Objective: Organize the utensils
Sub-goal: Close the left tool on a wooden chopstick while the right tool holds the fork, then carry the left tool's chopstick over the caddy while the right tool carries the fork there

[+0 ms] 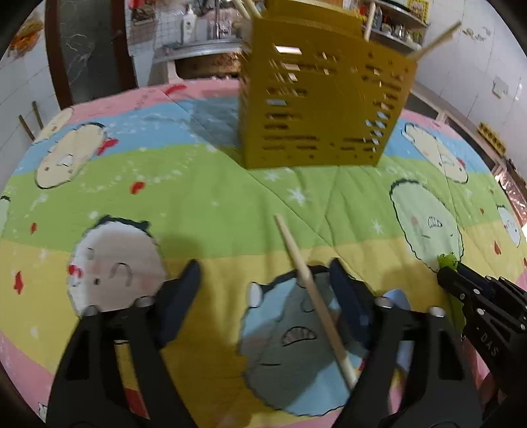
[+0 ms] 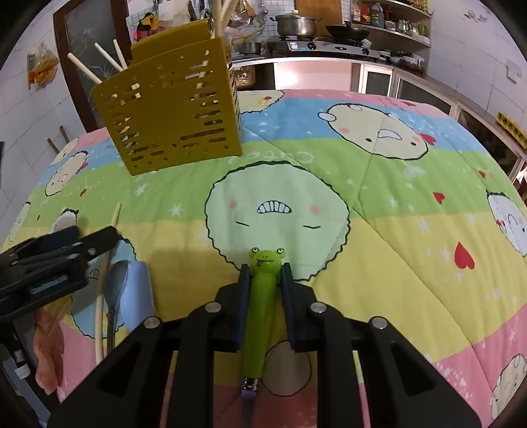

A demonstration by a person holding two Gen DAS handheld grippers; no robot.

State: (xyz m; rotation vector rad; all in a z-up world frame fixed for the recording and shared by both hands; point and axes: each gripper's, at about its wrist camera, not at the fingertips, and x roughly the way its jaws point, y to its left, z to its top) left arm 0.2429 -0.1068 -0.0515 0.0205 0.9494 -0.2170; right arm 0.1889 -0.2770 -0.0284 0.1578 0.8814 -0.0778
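A yellow slotted utensil holder stands upright at the far side of the cartoon quilt and holds several chopsticks; it also shows in the right wrist view. My left gripper is open low over the quilt, with a loose wooden chopstick lying between its fingers near the right one. My right gripper is shut on a green frog-handled utensil, handle pointing forward; it shows at the right edge of the left wrist view. A blue-handled spoon lies beside the chopstick.
The colourful quilt covers the whole work surface. Behind it run a kitchen counter with a pot, a stove and shelves of jars. A dark door frame stands at the back left.
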